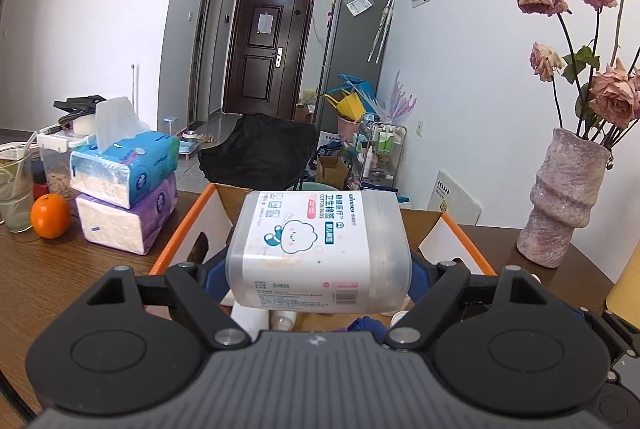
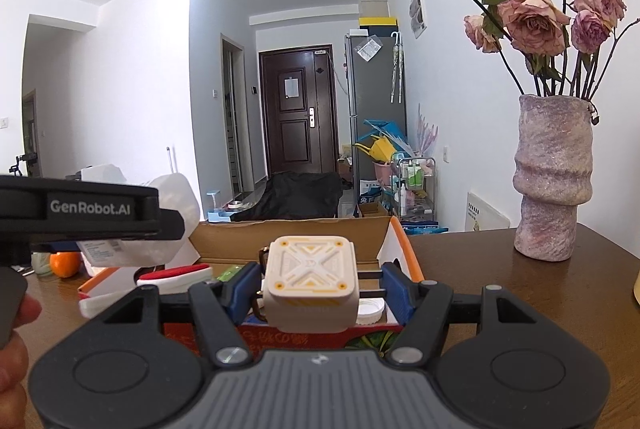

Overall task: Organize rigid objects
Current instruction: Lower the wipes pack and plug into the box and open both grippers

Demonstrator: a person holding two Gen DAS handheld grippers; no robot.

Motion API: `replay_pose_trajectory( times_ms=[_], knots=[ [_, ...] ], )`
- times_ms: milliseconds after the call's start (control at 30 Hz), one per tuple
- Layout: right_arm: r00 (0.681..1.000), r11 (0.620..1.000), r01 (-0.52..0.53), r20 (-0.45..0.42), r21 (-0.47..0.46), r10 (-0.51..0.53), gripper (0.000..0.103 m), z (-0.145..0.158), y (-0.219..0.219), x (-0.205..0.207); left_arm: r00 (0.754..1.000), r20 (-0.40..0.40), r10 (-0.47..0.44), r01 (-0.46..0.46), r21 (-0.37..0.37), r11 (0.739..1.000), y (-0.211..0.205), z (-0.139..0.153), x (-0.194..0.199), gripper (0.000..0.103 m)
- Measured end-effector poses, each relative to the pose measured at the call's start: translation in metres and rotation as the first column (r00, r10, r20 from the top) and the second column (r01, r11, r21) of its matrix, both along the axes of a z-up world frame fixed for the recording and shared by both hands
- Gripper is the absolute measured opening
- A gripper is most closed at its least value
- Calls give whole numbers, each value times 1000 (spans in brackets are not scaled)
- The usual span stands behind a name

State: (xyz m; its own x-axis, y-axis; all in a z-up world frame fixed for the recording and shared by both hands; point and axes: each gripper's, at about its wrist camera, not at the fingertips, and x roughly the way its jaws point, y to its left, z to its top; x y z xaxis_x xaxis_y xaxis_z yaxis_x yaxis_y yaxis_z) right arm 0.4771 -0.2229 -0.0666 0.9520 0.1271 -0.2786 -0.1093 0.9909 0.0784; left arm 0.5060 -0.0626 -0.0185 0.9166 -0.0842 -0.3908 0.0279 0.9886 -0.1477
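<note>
Left wrist view
Left gripper (image 1: 318,269): blue fingers (image 1: 214,279) clamp the cotton bud box (image 1: 318,249) from both sides.
Cotton bud box: between the fingers, lifted above the cardboard box (image 1: 188,225).
Tissue packs (image 1: 128,189): left of the fingers, beside an orange (image 1: 50,216).

Right wrist view
Right gripper (image 2: 316,287): fingers (image 2: 244,287) close on the white cube (image 2: 310,283).
White cube: between the fingers, over the cardboard box (image 2: 288,233).
Vase (image 2: 554,181): well to the right.
</note>
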Motion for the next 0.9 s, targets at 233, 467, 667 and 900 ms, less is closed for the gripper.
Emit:
replay_pose_trajectory(
  times_ms=[233, 467, 667, 900],
  knots=[
    [1000, 1000, 1, 1, -8, -1, 65, -1, -3, 20, 1000, -4, -1, 1, 7, 1000, -9, -1, 17, 83],
    [1000, 1000, -3, 1, -22, 3, 65, -3, -3, 38, 1000, -18, 11, -11, 8, 1000, -13, -4, 34, 83],
    [1000, 1000, -1, 3, -31, 1, 65, -4, -4, 52, 999, -24, 23, -23, 17, 1000, -16, -6, 47, 83],
    [1000, 999, -7, -2, -34, 7, 65, -5, -4, 65, 998, -43, 40, -39, 35, 999, -18, -8, 62, 83]
  ],
)
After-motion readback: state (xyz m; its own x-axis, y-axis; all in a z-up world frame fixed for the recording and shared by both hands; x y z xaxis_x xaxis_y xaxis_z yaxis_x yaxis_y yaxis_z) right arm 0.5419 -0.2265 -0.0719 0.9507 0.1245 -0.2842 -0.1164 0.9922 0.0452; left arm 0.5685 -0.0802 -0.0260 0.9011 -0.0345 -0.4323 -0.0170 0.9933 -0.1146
